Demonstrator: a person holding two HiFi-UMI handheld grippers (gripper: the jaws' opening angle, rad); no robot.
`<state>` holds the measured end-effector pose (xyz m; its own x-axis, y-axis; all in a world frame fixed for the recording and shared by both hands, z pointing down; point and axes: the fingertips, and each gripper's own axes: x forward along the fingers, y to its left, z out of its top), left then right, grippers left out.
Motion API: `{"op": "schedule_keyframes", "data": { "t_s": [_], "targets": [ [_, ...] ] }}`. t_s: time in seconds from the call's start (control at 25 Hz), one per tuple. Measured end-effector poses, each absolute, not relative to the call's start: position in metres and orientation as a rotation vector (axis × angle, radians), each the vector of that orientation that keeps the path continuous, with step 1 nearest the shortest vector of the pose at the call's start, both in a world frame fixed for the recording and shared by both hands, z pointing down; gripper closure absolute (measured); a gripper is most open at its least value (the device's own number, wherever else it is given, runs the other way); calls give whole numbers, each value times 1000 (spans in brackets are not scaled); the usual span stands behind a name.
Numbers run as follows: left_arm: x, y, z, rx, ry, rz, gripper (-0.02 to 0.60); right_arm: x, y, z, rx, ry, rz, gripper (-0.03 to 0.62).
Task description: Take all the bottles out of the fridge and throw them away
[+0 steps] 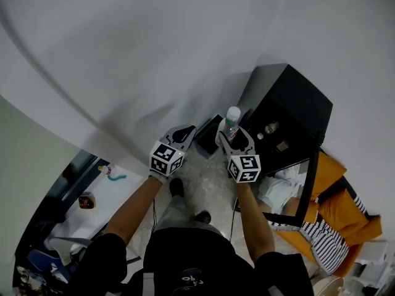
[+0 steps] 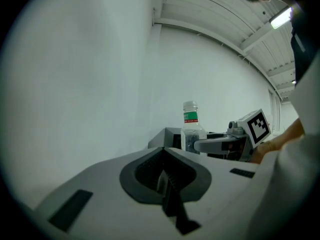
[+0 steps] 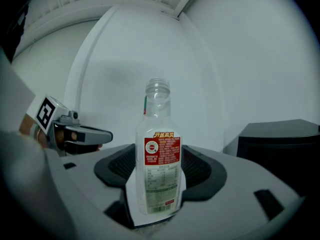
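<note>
Your right gripper (image 1: 233, 139) is clamped on 1 clear bottle (image 3: 159, 169): its 2 jaws stand wide, pressed against the lower body from either side, and the bottle sits upright between them with its red-and-white label facing the right gripper view. A green band shows just under the neck, and the mouth looks uncapped. From the head view, you hold the bottle out of the black fridge (image 1: 290, 97), just in front of its open front and above the pale floor (image 1: 210, 184). The fridge door (image 1: 310, 187) hangs open toward your right. A few small items show on the shelves inside, too small to identify. Your left gripper (image 2: 167, 181) has its 2 jaws together with nothing between them; it is raised beside the right gripper, close but not touching it or the bottle. A second person in a striped sleeve (image 1: 324, 236) and orange clothing is low at your right, near the door.
</note>
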<state>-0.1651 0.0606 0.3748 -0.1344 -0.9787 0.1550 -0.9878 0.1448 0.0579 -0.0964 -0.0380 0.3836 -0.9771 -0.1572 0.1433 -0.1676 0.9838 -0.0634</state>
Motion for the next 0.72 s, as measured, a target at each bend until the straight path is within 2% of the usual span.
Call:
{"op": "schedule_keyframes", "data": {
  "t_s": [0.72],
  "targets": [
    [-291, -66, 401, 2071, -2062, 10, 580, -219, -142, 410, 420, -2912, 156, 304]
  ]
}}
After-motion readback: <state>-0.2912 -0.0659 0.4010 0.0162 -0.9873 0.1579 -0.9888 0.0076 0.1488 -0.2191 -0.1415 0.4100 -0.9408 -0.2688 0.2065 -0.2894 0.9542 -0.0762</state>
